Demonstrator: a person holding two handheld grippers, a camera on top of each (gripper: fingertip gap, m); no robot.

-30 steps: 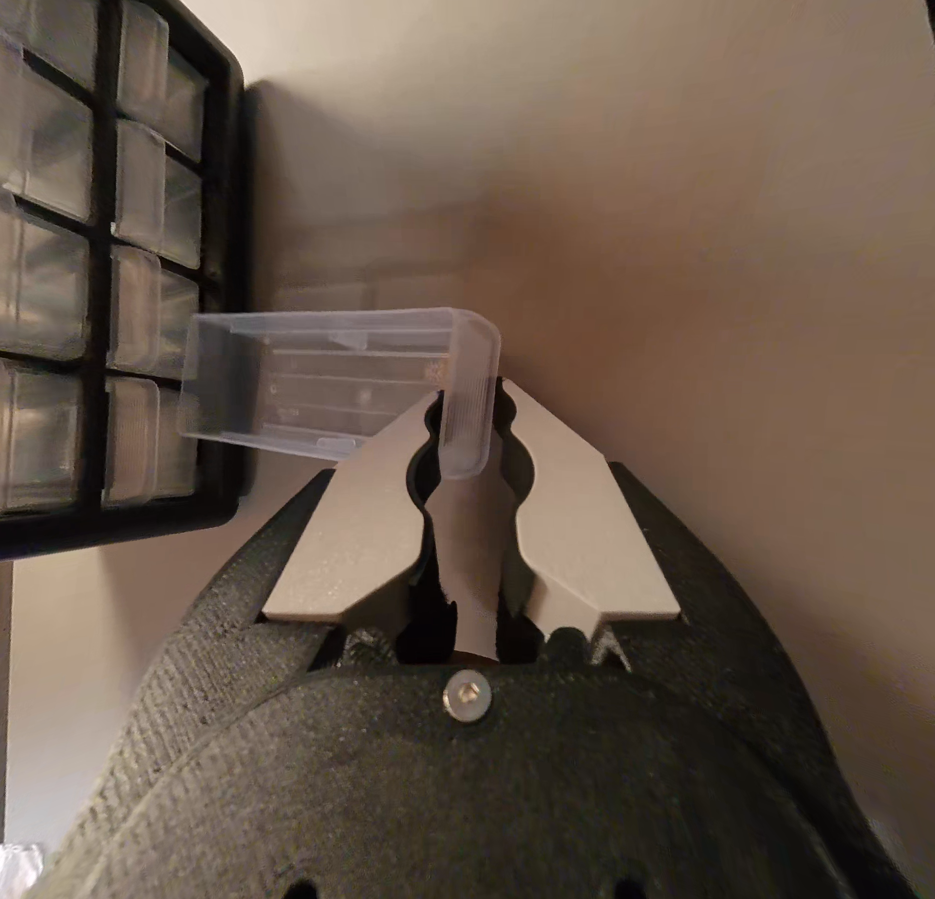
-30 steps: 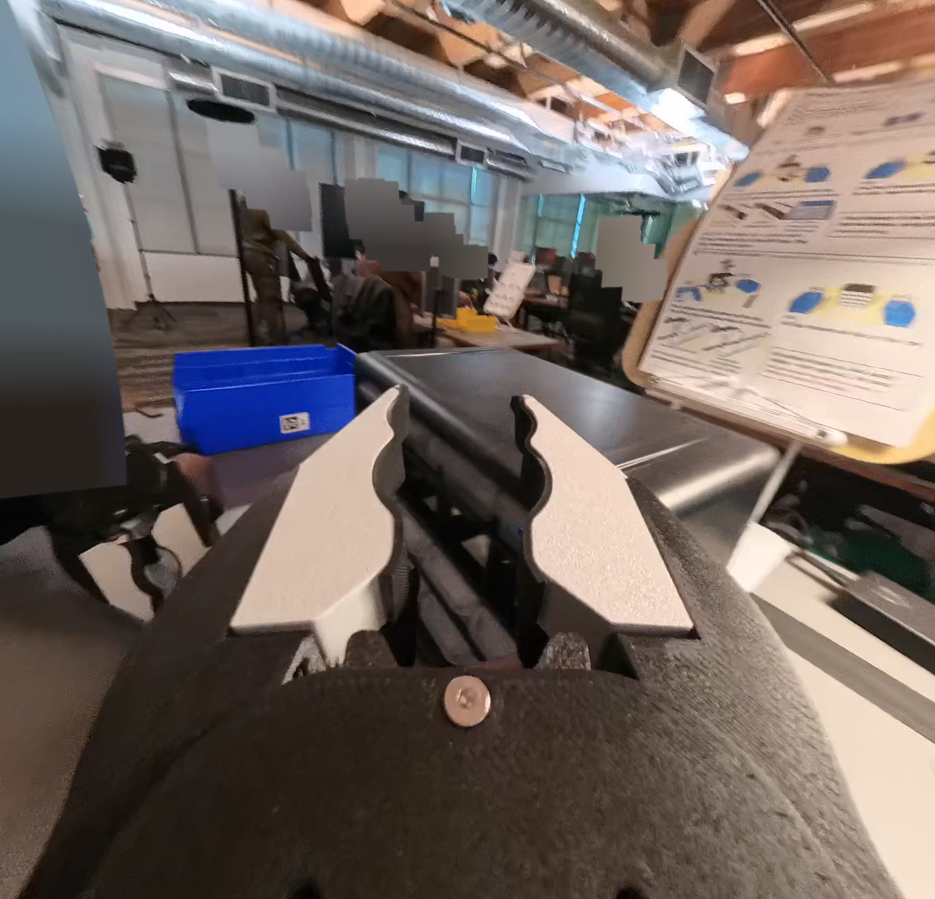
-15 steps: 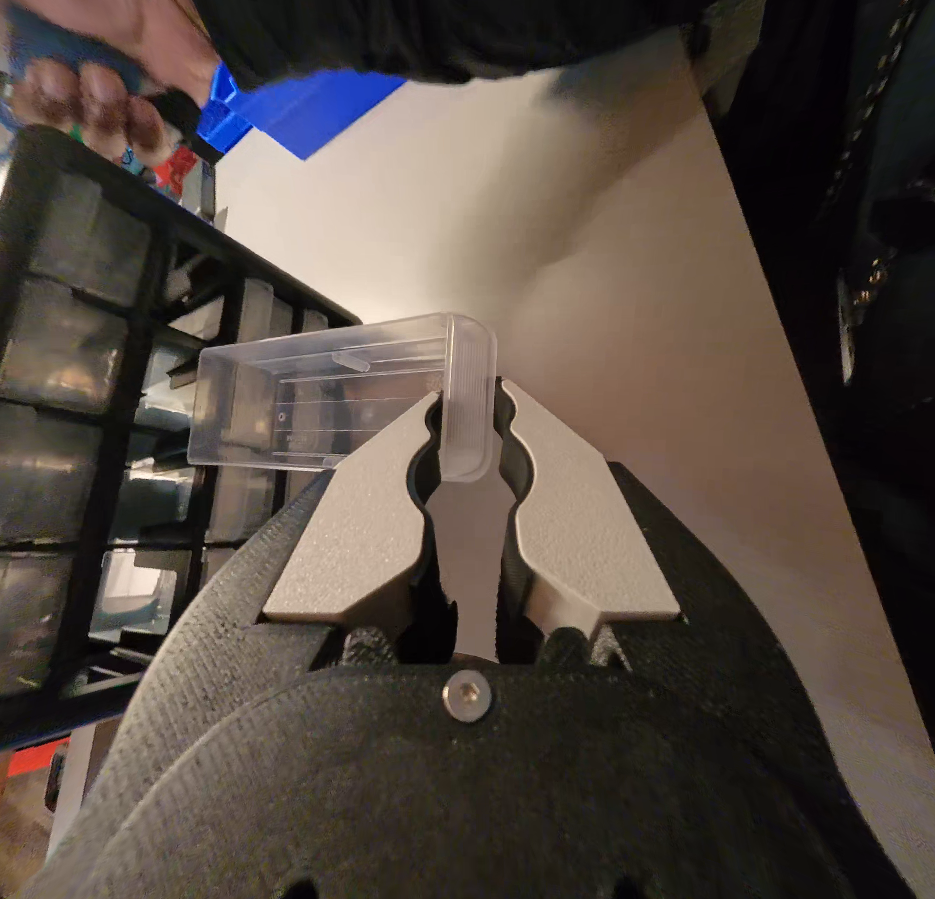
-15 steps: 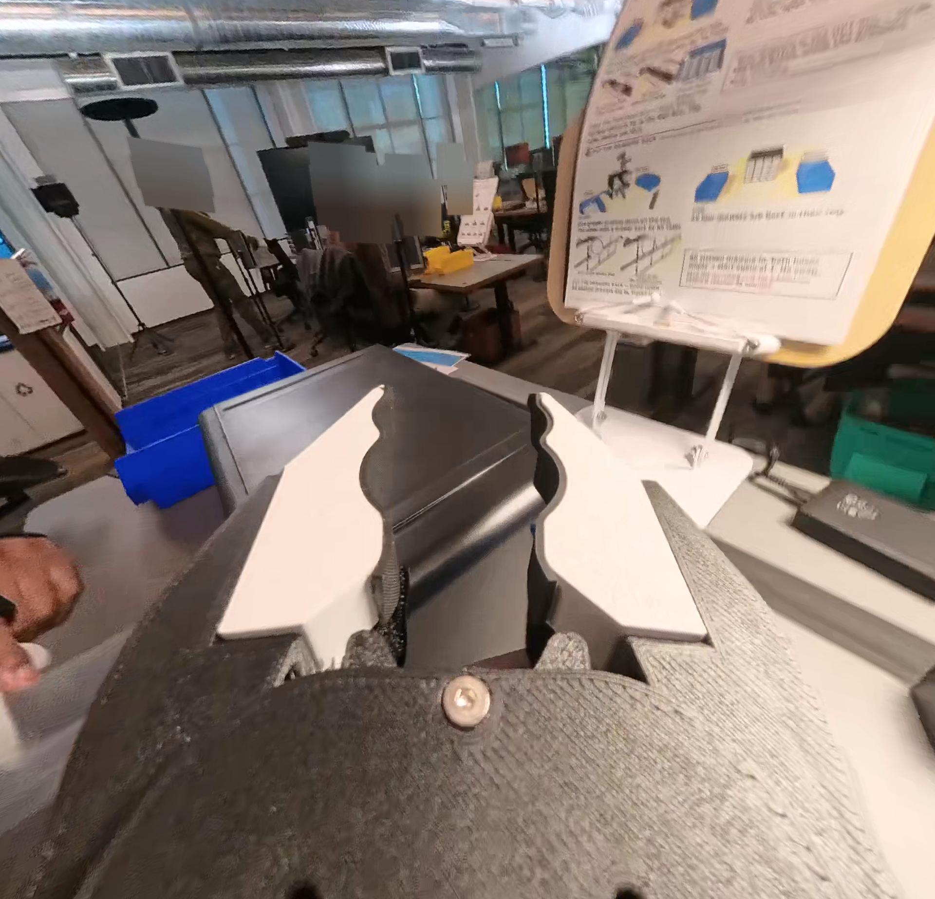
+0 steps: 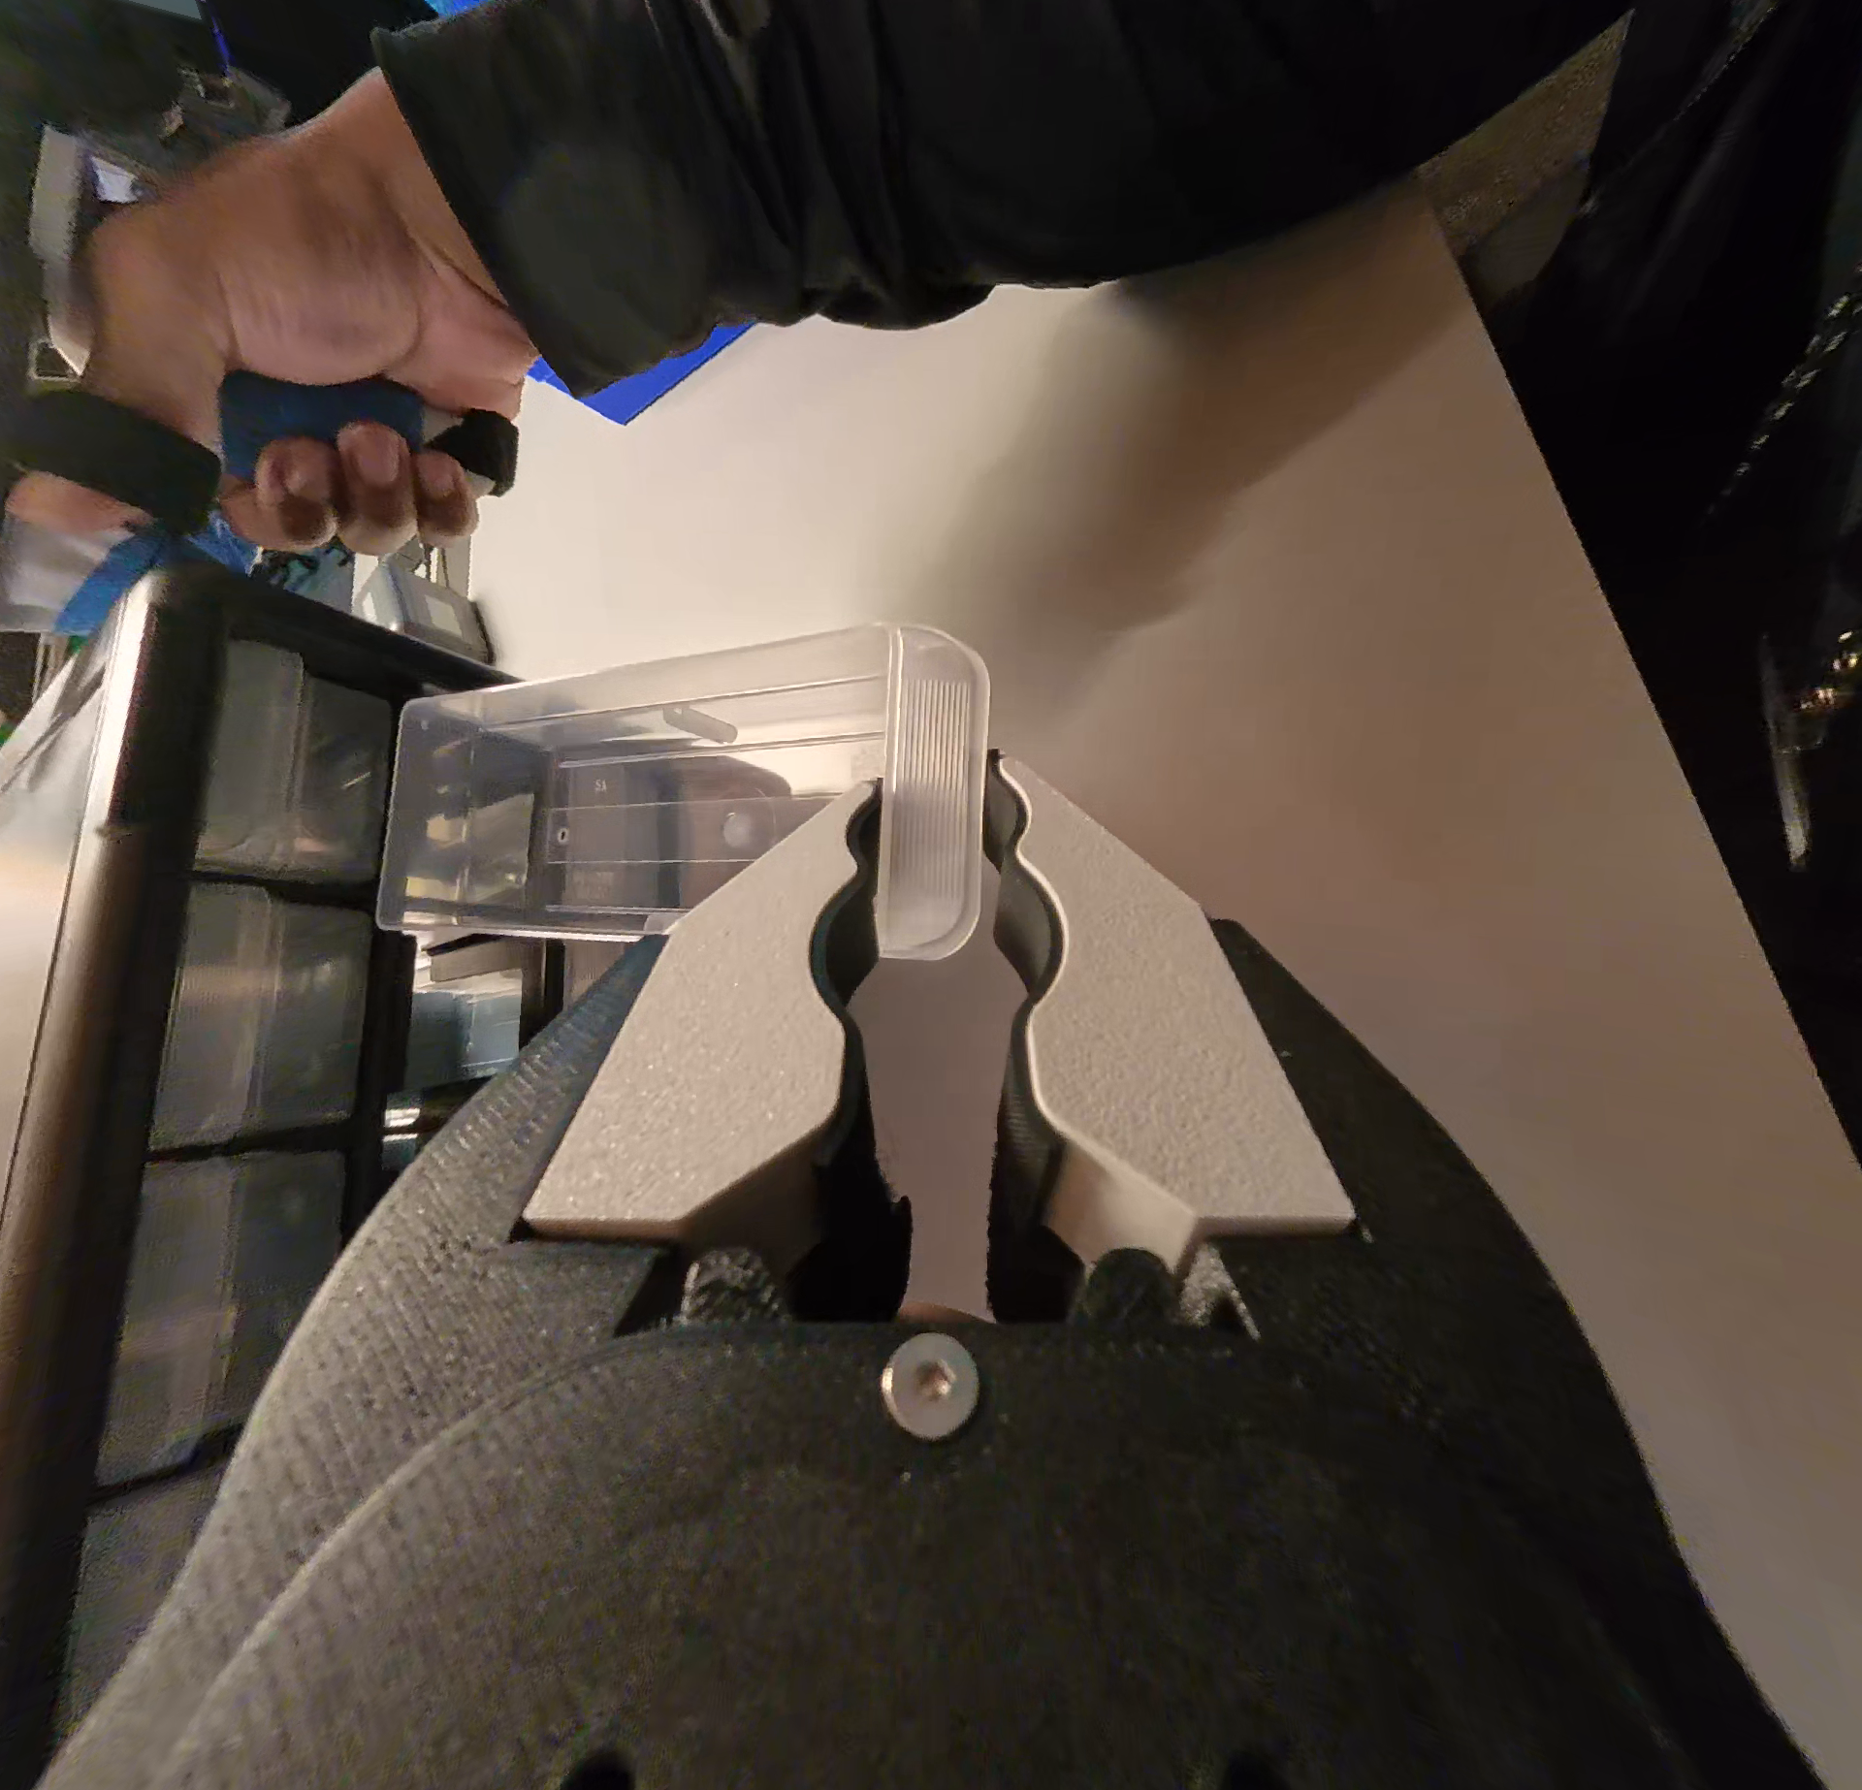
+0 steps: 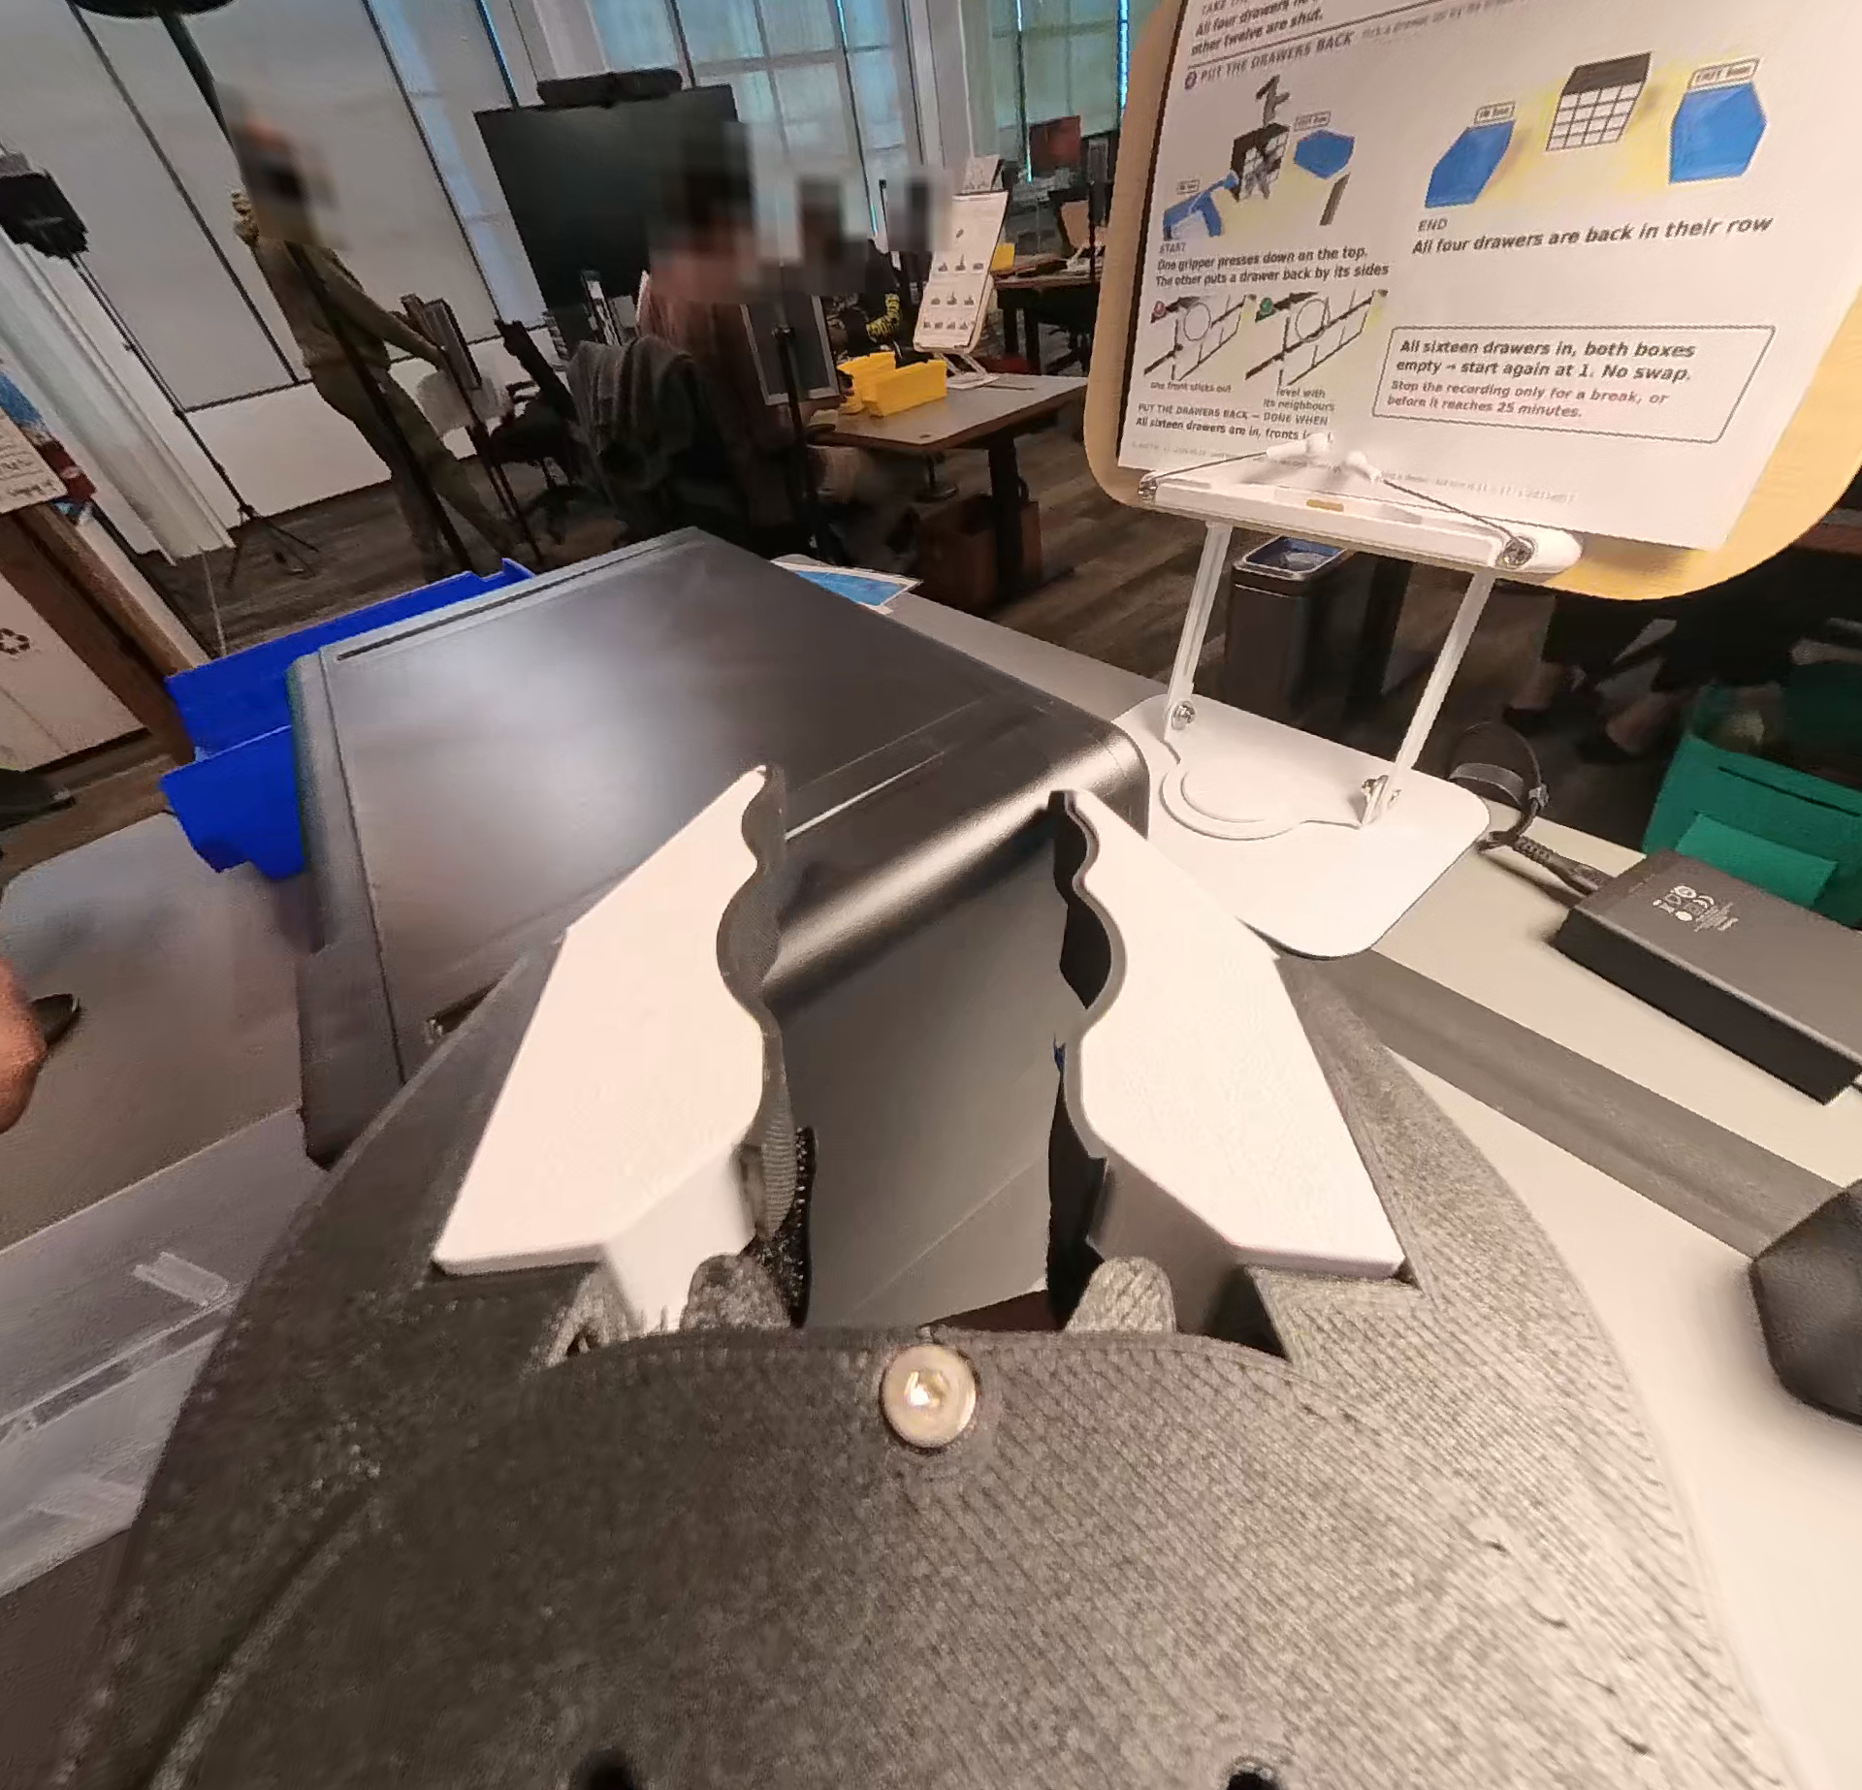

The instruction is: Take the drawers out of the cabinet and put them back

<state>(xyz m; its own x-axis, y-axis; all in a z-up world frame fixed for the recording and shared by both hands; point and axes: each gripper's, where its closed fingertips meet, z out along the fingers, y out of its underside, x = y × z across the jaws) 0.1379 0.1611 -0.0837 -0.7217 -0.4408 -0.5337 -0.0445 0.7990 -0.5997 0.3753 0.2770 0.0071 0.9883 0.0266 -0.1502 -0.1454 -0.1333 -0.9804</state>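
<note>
— What is the left gripper (image 5: 932, 835) doing?

— Its two grey fingers pinch the ribbed front lip of a clear rectangular plastic drawer (image 5: 645, 795). Both pads press on that lip. The drawer is out of the cabinet, held in the air on its side, its body reaching away to the left, beside the black-framed cabinet of small translucent drawers (image 5: 252, 885).

— Can you see the cabinet's whole front?

— No. It is cut off at the left edge and blurred, and the gripper's black body hides its lower part. The slot the drawer belongs to cannot be told.

— And the right gripper (image 6: 912, 835)?

— Its white fingers stand spread with nothing between them, over the cabinet's flat black top (image 6: 655, 714). Whether they touch it cannot be told. In the left wrist view only a hand (image 5: 292, 321) in a black sleeve shows gripping its handle; its fingers are hidden there.

— Anything else half-seen?

— A blue plastic bin (image 6: 242, 724) sits mostly behind the cabinet, and a printed instruction sheet on a white stand (image 6: 1310, 815) is cropped at the top right.
</note>
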